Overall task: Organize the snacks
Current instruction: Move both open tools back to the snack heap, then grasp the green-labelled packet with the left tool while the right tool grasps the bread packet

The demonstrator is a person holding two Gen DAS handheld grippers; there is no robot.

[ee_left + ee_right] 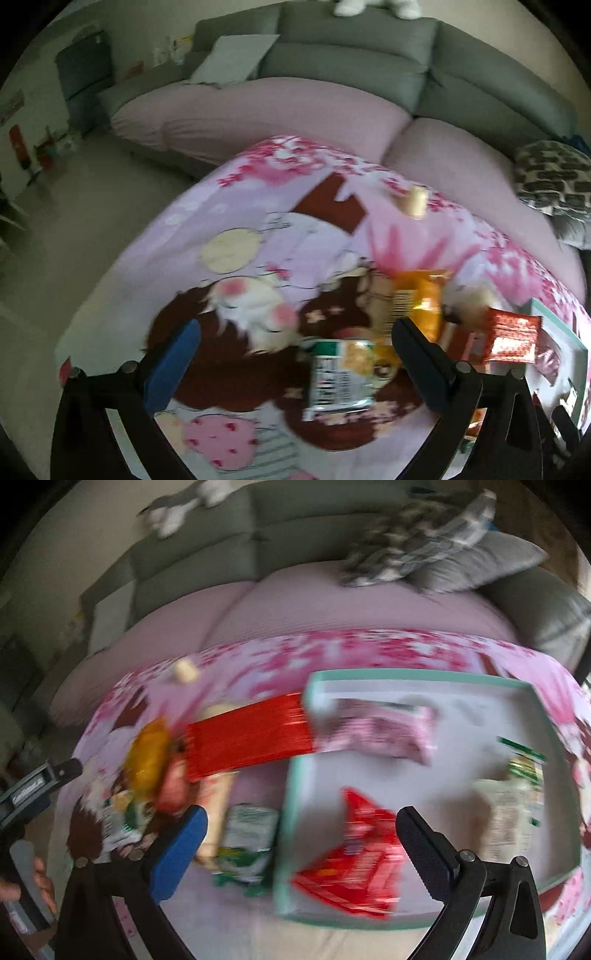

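Observation:
My left gripper (pixel 295 354) is open and empty above a green-and-white snack packet (pixel 338 376) on the pink patterned cloth. An orange packet (pixel 419 299) and a red foil packet (pixel 511 334) lie to its right. My right gripper (pixel 301 843) is open and empty over the left edge of a mint-rimmed white tray (pixel 295 775). The tray holds a red packet (pixel 354 871), a pink packet (pixel 384 734) and a green-and-white packet (pixel 517 805). Left of the tray lie a red foil packet (pixel 247 742), a green packet (pixel 247 838) and an orange packet (pixel 147 760).
A small cream snack (pixel 415 201) lies far back on the cloth. A grey sofa with a pink cover (pixel 258 118) runs behind the table. A patterned cushion (pixel 554 177) sits at the right. The left gripper's body (pixel 33 794) shows at the left of the right wrist view.

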